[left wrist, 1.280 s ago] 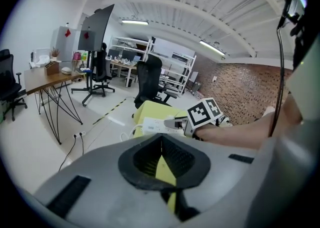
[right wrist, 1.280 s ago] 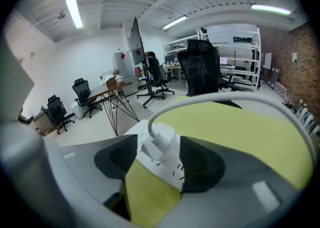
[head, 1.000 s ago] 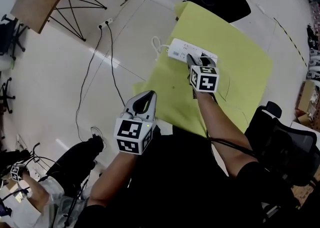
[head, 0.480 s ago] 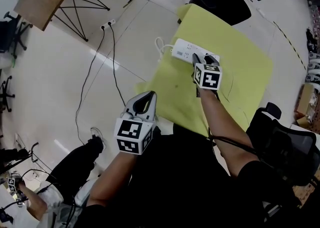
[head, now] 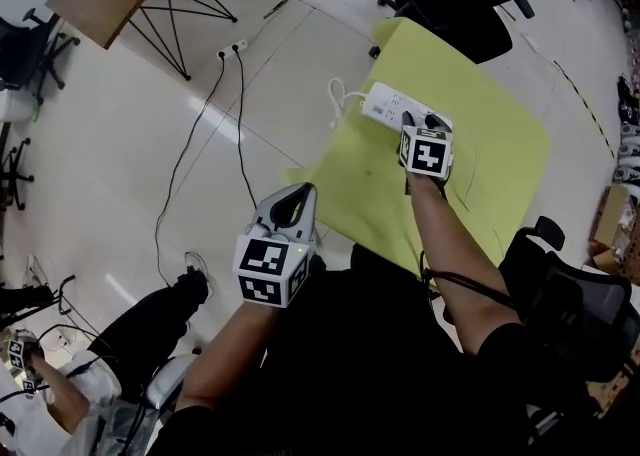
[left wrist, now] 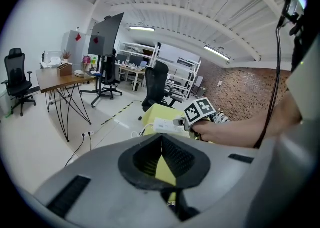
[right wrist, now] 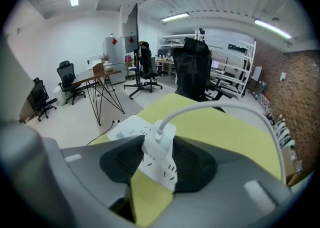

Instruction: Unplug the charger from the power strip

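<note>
At the far left edge of the yellow-green tabletop [head: 480, 159], the white power strip [head: 385, 102] lies flat, and the charger [right wrist: 159, 141] is still seated in one of its sockets. The right gripper [head: 424, 125] has not shifted from its place over the strip during the last second. What has changed is its jaws: they have drawn in from a wider setting and now sit against both sides of the charger's white body, which the right gripper view shows squarely between the dark pads. The charger's cable [right wrist: 220, 107] arcs up and away to the right, clear of the jaws.

That narrowing reads as the grasp being completed, so the approach looks finished and the pull itself not yet begun; plug and strip show no gap.

Nearer the person, off the tabletop's near left corner, the left gripper [head: 296, 194] has drifted a little but stays well apart from the strip, its jaws together on nothing. Since nothing holds the strip down, it may rise with the charger when the pull comes.
</note>
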